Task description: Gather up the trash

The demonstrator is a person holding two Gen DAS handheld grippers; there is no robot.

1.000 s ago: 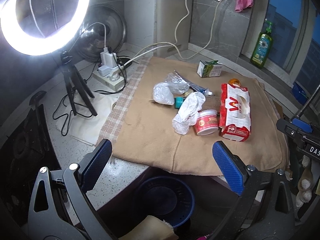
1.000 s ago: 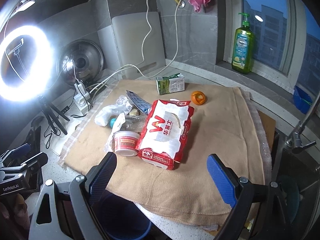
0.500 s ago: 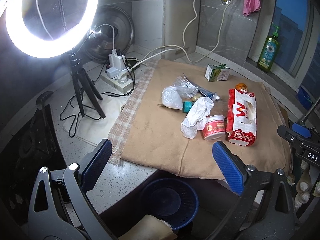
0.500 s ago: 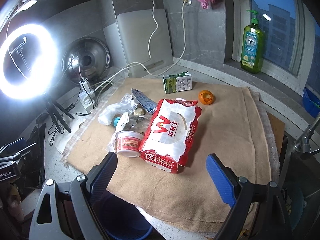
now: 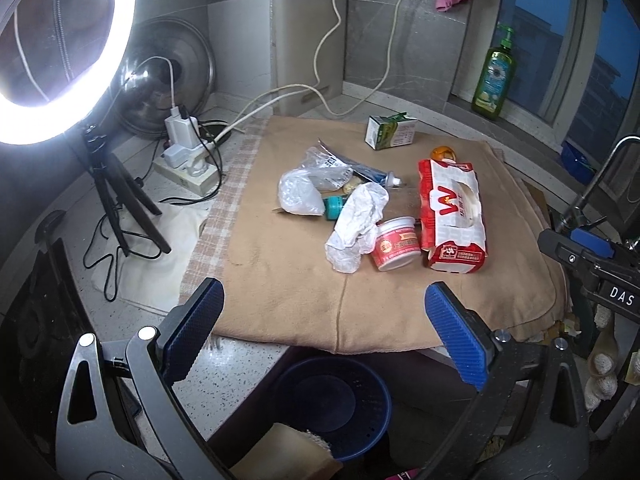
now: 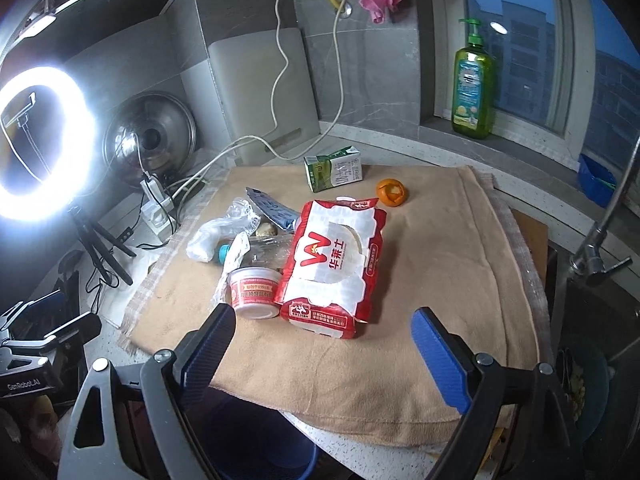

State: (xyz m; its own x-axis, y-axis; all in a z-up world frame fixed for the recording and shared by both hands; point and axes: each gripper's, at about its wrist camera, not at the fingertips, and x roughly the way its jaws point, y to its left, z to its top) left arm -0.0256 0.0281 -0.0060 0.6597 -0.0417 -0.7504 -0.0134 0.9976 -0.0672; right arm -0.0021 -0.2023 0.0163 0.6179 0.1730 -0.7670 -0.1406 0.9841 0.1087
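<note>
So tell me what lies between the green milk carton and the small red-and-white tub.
In the left wrist view, between green milk carton and red-and-white tub: a blue toothpaste tube and crumpled white tissue, on the tan cloth.

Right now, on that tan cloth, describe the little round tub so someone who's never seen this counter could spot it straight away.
Find the tan cloth spread over the counter, then the big red and white tissue pack lying on it. The round tub sits against the pack's near left corner, beside crumpled white plastic. It alone is a squat white pot with a red label band.
</note>
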